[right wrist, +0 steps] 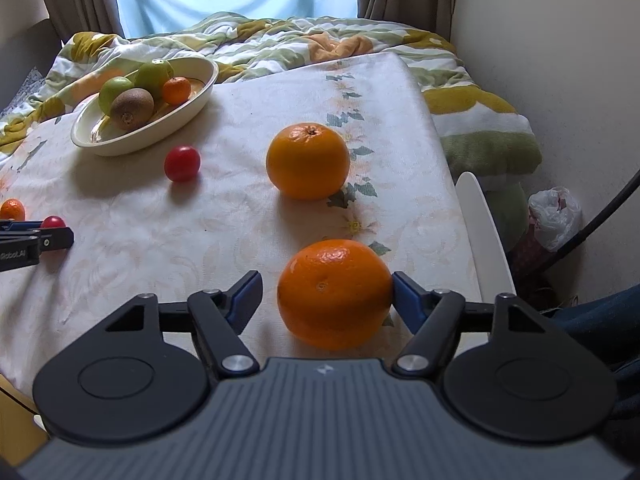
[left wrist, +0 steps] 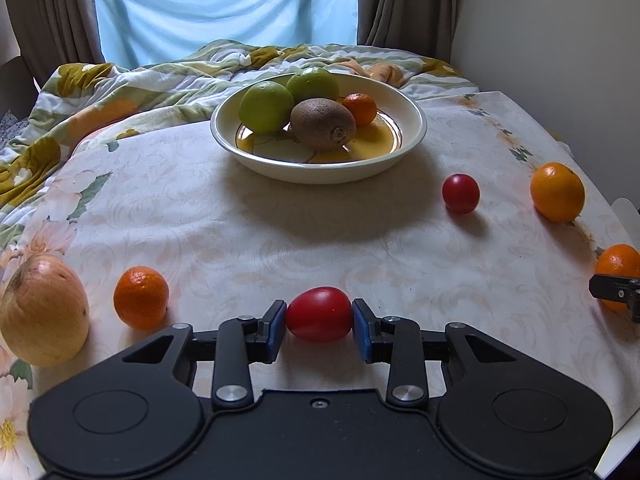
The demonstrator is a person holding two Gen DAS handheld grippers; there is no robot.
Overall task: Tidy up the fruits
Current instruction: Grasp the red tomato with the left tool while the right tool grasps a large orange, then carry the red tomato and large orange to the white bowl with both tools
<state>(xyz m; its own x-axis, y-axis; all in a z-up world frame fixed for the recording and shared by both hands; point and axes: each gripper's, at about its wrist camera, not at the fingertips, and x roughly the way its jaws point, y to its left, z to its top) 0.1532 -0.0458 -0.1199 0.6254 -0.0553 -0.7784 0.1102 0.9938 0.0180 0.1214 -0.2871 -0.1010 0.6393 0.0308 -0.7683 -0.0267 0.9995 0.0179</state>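
On the tablecloth (left wrist: pixel 240 220), the left gripper (left wrist: pixel 319 322) pinches a red tomato (left wrist: pixel 319 314).

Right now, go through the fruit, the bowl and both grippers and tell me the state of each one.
Left gripper: shut on the red tomato.
Right gripper: open around the near orange, one pad touching, the other apart.
Far orange: loose on the cloth.
Round tomato: loose on the cloth.
Mandarin: loose on the cloth.
Yellow fruit: lying on the cloth.
Bowl: upright, holding four fruits.
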